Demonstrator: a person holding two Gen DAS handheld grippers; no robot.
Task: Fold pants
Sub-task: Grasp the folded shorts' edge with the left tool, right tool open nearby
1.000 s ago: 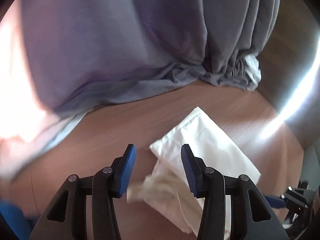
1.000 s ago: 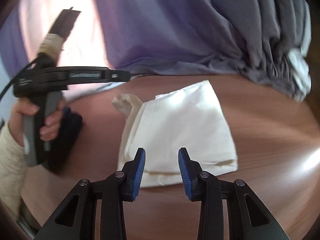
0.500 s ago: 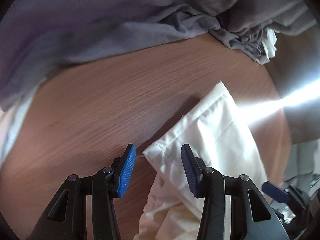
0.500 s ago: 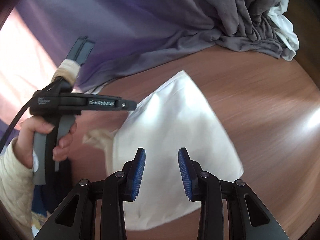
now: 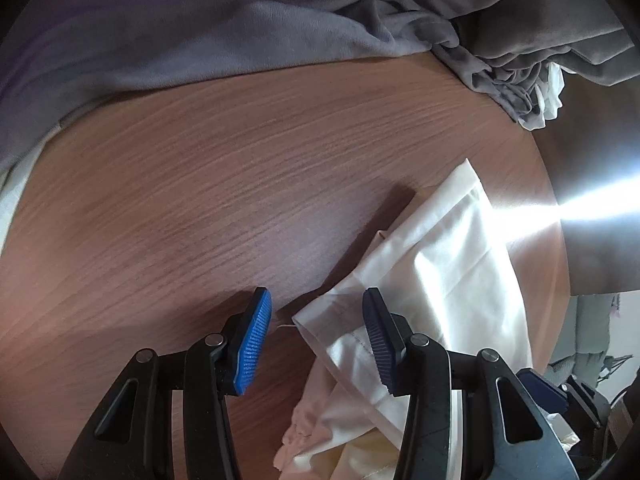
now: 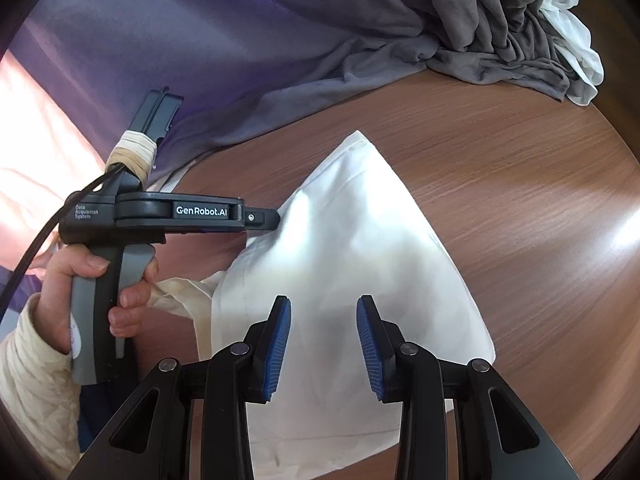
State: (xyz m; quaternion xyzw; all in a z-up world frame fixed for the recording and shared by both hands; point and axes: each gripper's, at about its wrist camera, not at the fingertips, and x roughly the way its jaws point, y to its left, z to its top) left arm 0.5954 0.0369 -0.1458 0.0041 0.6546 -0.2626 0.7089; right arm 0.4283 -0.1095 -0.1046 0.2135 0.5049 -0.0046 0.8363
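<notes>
The cream-white folded pants point(image 5: 440, 272) lie on the brown wooden table point(image 5: 200, 200). My left gripper point(image 5: 316, 320) hangs open just above the table, and the near corner of the pants lies between its blue pads without touching them. In the right wrist view the pants point(image 6: 352, 248) spread out as a broad folded shape. My right gripper point(image 6: 324, 340) stands open over their near part with nothing gripped. That view also shows the left gripper point(image 6: 272, 216) from the side, held by a hand point(image 6: 100, 292), its tip at the left edge of the pants.
A crumpled grey cloth pile point(image 6: 500, 40) with a white piece lies at the back right of the table point(image 6: 520, 200). A wide purple-grey fabric point(image 5: 180, 28) covers the back and left. The table's rounded edge runs along the right point(image 5: 560, 240).
The left gripper has tipped downward and come closer to the table, so the pants' corner now sits between its pads. The right gripper has slid over the pants and rolled; both stayed open.
</notes>
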